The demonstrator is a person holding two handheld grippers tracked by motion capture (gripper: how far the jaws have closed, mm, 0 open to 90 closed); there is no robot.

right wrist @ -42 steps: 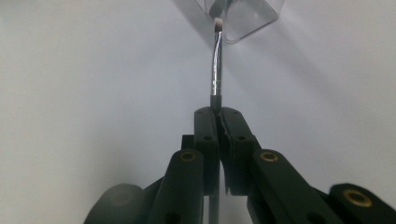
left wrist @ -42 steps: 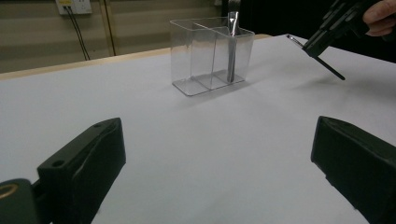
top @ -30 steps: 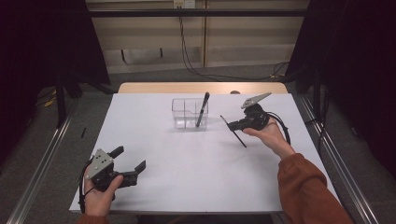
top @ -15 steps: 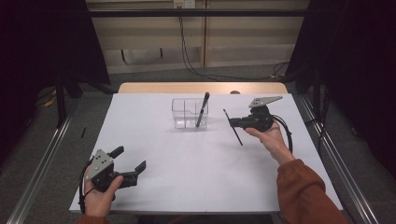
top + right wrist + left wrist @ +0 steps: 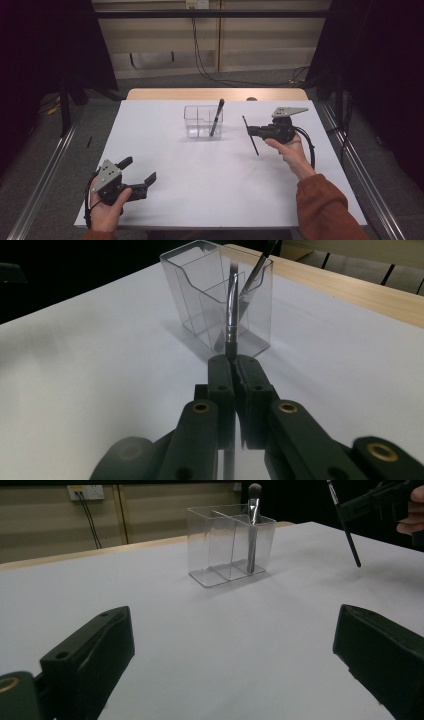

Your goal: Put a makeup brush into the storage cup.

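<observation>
Brush [image 5: 217,117] already in holder [image 5: 196,121]; my right gripper [image 5: 251,132] pinches second brush [image 5: 250,135] at holder's 3 o'clock (unplaced). Left gripper [image 5: 138,171] spread, idle.

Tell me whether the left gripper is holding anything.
No, the left gripper rests low on the white table with its fingers wide apart and only bare surface between them.

The white table [image 5: 210,185] lies bare between the two hands, open for passage. Only the clear organizer [image 5: 202,121] with its upright brush [image 5: 217,116] stands at the far middle, near the right gripper [image 5: 250,131] and its thin brush [image 5: 250,136].
</observation>
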